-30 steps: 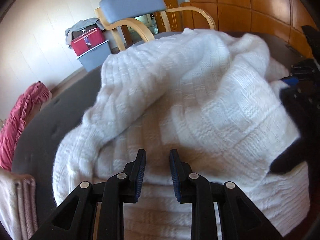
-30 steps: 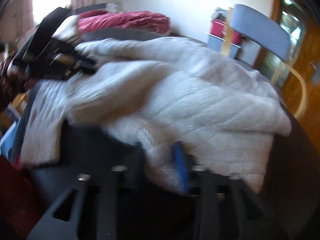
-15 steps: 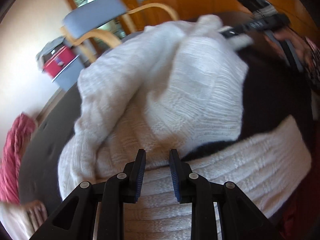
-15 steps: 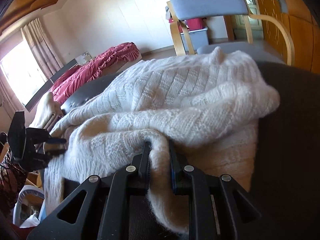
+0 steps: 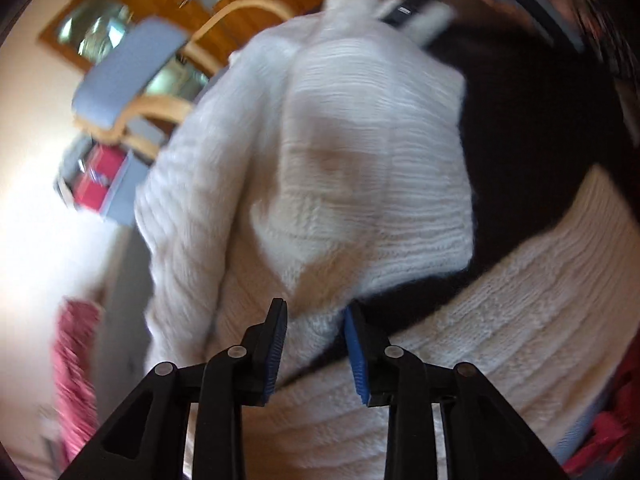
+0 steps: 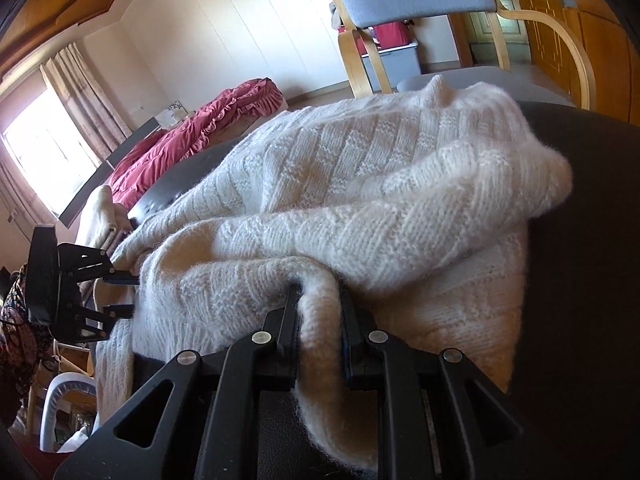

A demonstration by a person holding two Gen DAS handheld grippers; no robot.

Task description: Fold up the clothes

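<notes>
Sweater [image 6: 360,184] fold clamped in right tool [image 6: 318,312]; left tool [image 5: 316,320] opening, unclenched, over its hem.

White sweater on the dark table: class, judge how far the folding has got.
Done: part of the white sweater lies doubled over itself. In hand: the right gripper pinches an edge; the left gripper is opening over the knit. Left: the bundle is lumpy, not yet squared.
</notes>
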